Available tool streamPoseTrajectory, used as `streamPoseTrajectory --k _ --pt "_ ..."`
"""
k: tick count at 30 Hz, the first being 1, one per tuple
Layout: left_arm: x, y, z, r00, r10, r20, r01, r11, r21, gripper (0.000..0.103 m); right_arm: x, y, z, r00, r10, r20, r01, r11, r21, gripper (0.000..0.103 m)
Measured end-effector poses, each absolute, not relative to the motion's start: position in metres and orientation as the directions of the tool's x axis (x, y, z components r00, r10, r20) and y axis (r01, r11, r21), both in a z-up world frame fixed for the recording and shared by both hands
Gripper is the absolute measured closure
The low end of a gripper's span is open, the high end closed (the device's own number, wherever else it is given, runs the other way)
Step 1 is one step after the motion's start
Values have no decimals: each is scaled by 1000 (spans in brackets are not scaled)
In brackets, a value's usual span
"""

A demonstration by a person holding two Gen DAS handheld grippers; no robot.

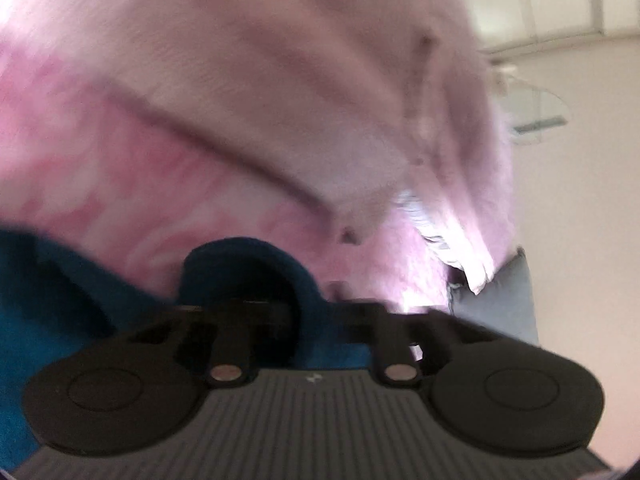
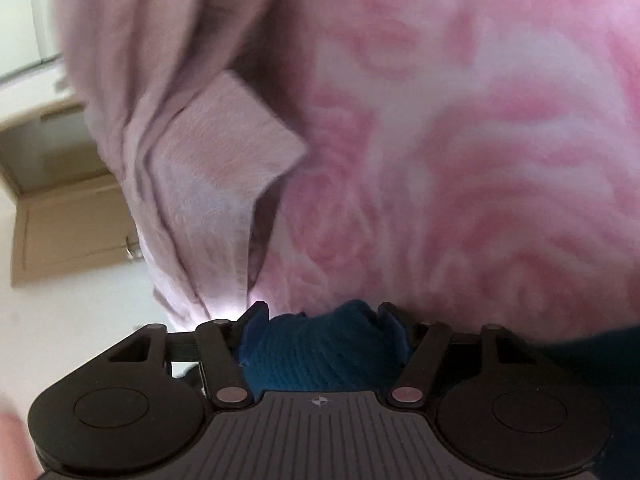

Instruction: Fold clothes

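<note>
A blue knitted garment [image 2: 320, 352] is bunched between the fingers of my right gripper [image 2: 322, 316], which press on it from both sides. In the left wrist view the same blue garment [image 1: 52, 312] wraps over my left gripper [image 1: 296, 304]. Those fingertips are hidden in a fold of it, with the jaws drawn together on the cloth. Close behind lie a pink-and-white patterned fabric [image 2: 460, 140] [image 1: 120, 200] and a pale pink fuzzy cloth [image 1: 280, 80] [image 2: 192, 160] that hangs in folds. Both views are blurred.
A grey cushion [image 1: 504, 300] shows at the right below the pale cloth, with a white wall and a glass fixture [image 1: 540, 116] beyond. A beige cabinet door [image 2: 72, 224] stands at the left. Part of a hand [image 2: 12, 440] shows at the bottom left.
</note>
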State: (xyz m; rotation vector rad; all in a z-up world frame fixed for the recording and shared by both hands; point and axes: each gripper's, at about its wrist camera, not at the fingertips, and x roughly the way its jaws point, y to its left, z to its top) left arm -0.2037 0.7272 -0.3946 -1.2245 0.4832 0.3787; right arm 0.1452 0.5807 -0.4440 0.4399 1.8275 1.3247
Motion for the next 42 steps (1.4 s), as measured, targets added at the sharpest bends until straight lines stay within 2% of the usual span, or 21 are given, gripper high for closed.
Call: streamPoseTrajectory --k 1,4,6,9,11,13,14,16,20,21,22,23,24,27,29,31,34,36,38,40,42 --pt "-204 721 -376 855 59 -515 -490 413 -768 97 144 578 -432 -577 712 -401 -228 331 916 75" --pt "-208 691 -329 900 164 -403 -384 738 -556 95 146 547 -367 -432 862 -265 -468 37 883 75" --pt "-197 690 -332 844 228 -485 -460 774 -436 84 148 532 -338 -319 928 -190 -584 -35 811 75" --pt "-182 705 -357 669 341 -660 -661 680 -319 77 158 558 -346 -203 887 -414 -672 181 718 65" --pt "-188 710 -366 623 354 -697 -719 609 -334 77 163 573 -359 -173 823 -541 -677 299 673 63" --pt "-200 711 -367 707 301 -640 -670 576 -468 69 165 576 -373 -268 810 -521 -616 272 739 59" --pt "-204 713 -368 736 281 -617 -645 568 -511 66 164 577 -379 -321 810 -490 -584 238 776 42" --pt "-188 717 -368 723 277 -633 -651 583 -487 57 155 591 -384 -338 800 -495 -607 218 765 30" --pt "-155 725 -375 692 242 -680 -650 619 -441 56 141 622 -391 -355 754 -552 -657 219 721 30" --pt "-145 727 -381 686 216 -695 -644 624 -442 64 138 627 -395 -377 736 -563 -654 218 724 30" --pt "-139 726 -383 685 205 -699 -637 633 -439 85 135 634 -402 -396 721 -568 -645 223 731 32" --pt "-134 725 -385 685 195 -703 -630 643 -436 99 134 634 -406 -425 716 -554 -622 214 754 65" --pt "-129 724 -387 684 185 -706 -623 652 -432 98 132 633 -408 -447 716 -536 -604 200 771 84" --pt "-142 706 -369 728 269 -631 -585 722 -368 99 125 610 -388 -417 781 -465 -641 110 760 93" --pt "-152 690 -354 778 323 -538 -541 780 -314 98 114 578 -355 -285 863 -418 -760 62 647 93" --pt "-154 678 -348 803 368 -468 -510 830 -223 97 90 546 -323 -153 929 -338 -903 8 430 93" --pt "-135 682 -364 696 427 -577 -588 801 -117 93 58 536 -323 -5 945 -327 -976 66 206 93" --pt "-120 688 -377 601 455 -657 -640 766 -55 93 61 565 -350 45 853 -520 -972 158 176 92" --pt "-127 693 -372 641 403 -654 -644 745 -171 86 72 584 -373 55 742 -668 -945 255 206 92" --pt "-134 700 -368 682 361 -636 -638 718 -278 66 92 574 -377 -25 776 -630 -868 296 399 92" --pt "-132 711 -367 667 366 -649 -666 683 -299 66 102 569 -371 -68 822 -566 -812 284 510 92"
